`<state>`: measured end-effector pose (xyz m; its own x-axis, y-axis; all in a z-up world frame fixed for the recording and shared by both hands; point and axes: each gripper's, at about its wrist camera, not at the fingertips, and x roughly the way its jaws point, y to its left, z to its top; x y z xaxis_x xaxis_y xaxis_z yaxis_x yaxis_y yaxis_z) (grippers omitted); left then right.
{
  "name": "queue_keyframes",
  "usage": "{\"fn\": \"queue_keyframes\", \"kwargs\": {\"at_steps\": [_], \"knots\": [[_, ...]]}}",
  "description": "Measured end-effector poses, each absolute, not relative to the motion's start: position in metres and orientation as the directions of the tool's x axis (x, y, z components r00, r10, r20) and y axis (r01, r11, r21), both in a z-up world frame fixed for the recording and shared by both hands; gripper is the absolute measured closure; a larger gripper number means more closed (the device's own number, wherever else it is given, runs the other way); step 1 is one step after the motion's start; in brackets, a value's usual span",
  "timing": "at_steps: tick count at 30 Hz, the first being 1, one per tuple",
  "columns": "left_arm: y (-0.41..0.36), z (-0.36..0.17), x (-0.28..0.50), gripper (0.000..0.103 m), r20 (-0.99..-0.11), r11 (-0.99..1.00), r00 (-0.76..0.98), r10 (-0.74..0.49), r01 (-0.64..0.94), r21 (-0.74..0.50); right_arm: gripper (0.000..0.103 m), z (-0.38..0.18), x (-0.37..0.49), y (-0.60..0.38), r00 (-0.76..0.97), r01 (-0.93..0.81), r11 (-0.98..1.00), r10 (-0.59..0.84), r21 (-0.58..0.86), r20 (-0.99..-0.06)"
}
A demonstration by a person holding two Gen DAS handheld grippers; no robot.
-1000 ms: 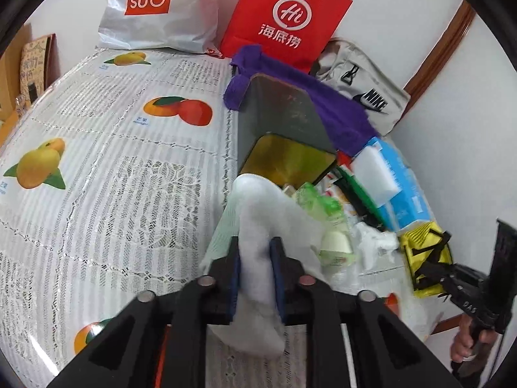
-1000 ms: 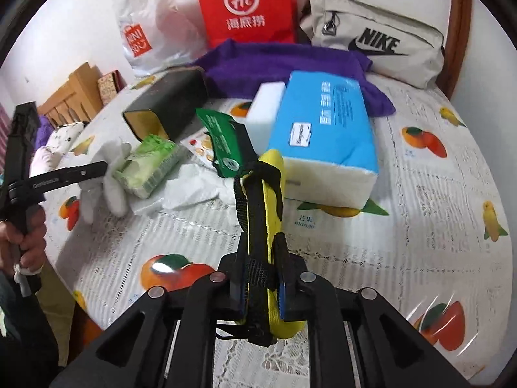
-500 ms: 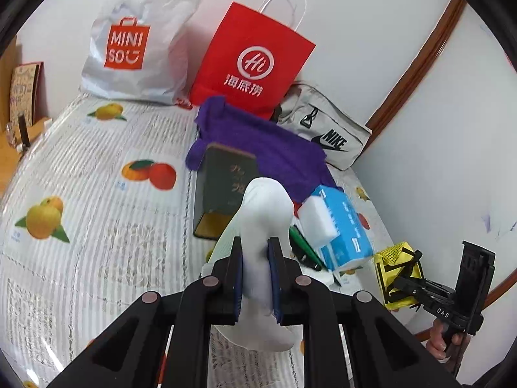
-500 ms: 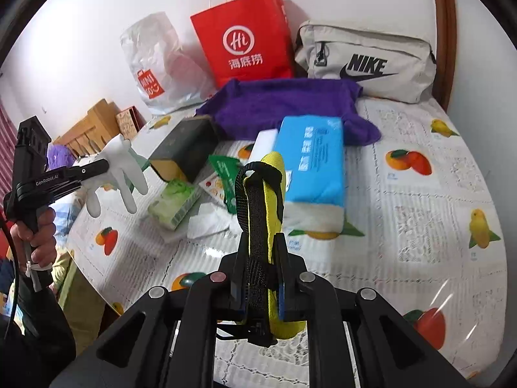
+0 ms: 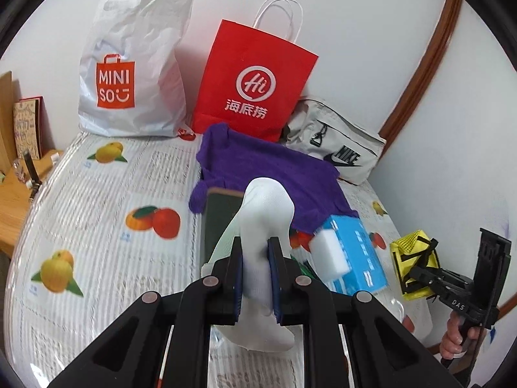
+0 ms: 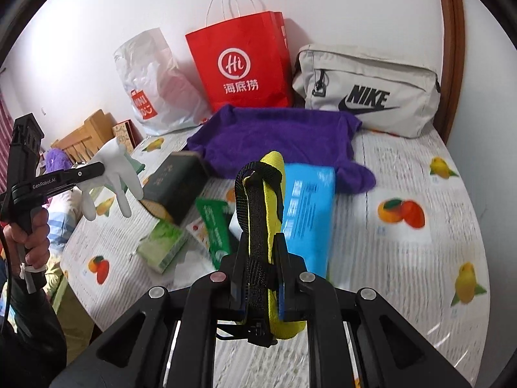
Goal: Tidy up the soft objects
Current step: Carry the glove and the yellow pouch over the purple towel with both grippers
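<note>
Across the lower half of both views we see the fruit-print table [image 6: 404,252], its centre crowded with a purple towel [image 6: 284,142], a blue tissue pack [image 6: 310,213] and a dark box [image 6: 177,187]. Our left gripper [image 5: 255,278] is clenched on a limp white glove [image 5: 265,213] at centre frame, lifted over the clutter. Our right gripper [image 6: 258,278] pinches a yellow strapped pouch [image 6: 274,194]; its dangling straps, or the glove's fingers, could snag on clutter and pull free.

Lighting was even and bright, shadows soft. Fisheye bending darkened all edges. Motion blur smeared the blue tissue pack [image 6: 308,207] (right wrist view).
</note>
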<state>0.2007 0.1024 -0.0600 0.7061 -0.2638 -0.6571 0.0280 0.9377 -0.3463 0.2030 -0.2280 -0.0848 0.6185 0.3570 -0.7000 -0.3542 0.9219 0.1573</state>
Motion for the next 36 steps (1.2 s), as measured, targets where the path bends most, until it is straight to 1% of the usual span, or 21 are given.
{"fn": "queue_keyframes", "kwargs": {"at_steps": [8, 15, 20, 33, 36], "knots": [[0.100, -0.053, 0.251, 0.089, -0.669, 0.949, 0.704, -0.241, 0.027, -0.313, 0.090, -0.071, 0.258, -0.223, 0.641, -0.331, 0.932, 0.337, 0.148, -0.690], [0.100, -0.051, 0.298, 0.089, -0.674, 0.950, 0.698, -0.243, 0.030, -0.312, 0.090, -0.074, 0.312, -0.215, 0.628, -0.304, 0.937, 0.332, 0.170, -0.704], [0.098, -0.048, 0.329, 0.089, -0.678, 0.956, 0.696, -0.237, 0.044, -0.289, 0.090, -0.077, 0.346, -0.208, 0.627, -0.300, 0.939, 0.327, 0.168, -0.707], [0.083, -0.067, 0.412, 0.089, -0.702, 0.954, 0.660, -0.265, 0.076, -0.289, 0.090, -0.085, 0.418, -0.190, 0.613, -0.330, 0.936, 0.314, 0.126, -0.725], [0.077, -0.074, 0.428, 0.089, -0.716, 0.958, 0.648, -0.262, 0.083, -0.275, 0.090, -0.093, 0.432, -0.190, 0.594, -0.331, 0.933, 0.323, 0.142, -0.737]]}}
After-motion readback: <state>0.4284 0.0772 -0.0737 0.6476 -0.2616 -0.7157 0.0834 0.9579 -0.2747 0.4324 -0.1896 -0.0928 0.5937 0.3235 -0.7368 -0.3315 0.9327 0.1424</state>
